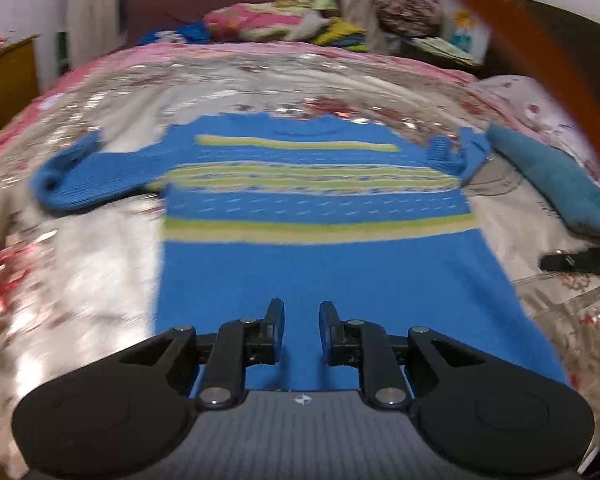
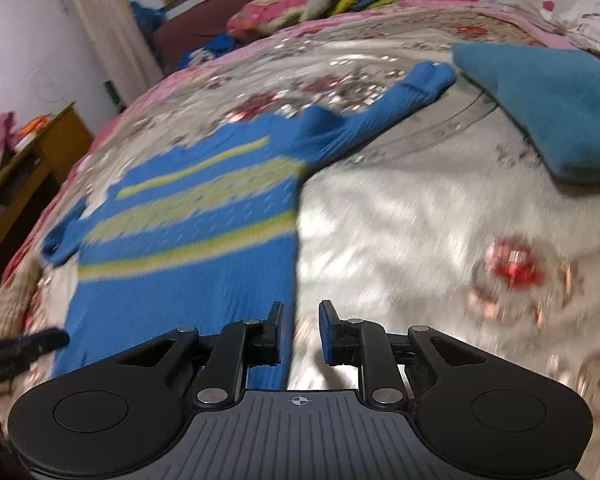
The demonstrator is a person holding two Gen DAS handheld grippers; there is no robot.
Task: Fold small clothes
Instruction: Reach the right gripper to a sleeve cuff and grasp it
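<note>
A small blue knit sweater point(image 1: 312, 208) with yellow-green stripes lies flat on the floral bedspread point(image 1: 84, 272), neck away from me. Its left sleeve point(image 1: 72, 176) stretches out to the side and its right sleeve point(image 1: 456, 152) looks bunched at the shoulder. My left gripper point(image 1: 302, 316) hovers over the hem's middle, its jaws apart with nothing between them. In the right wrist view the sweater point(image 2: 188, 232) lies to the left, one sleeve point(image 2: 380, 112) reaching toward a teal cloth. My right gripper point(image 2: 300, 316) is open over the sweater's right hem edge, holding nothing.
A folded teal cloth point(image 2: 548, 96) lies on the bed to the right of the sweater. Colourful clothes point(image 1: 276, 20) are piled at the bed's far end. A wooden cabinet point(image 2: 32, 160) stands left of the bed. An orange strap point(image 1: 540, 60) crosses the upper right.
</note>
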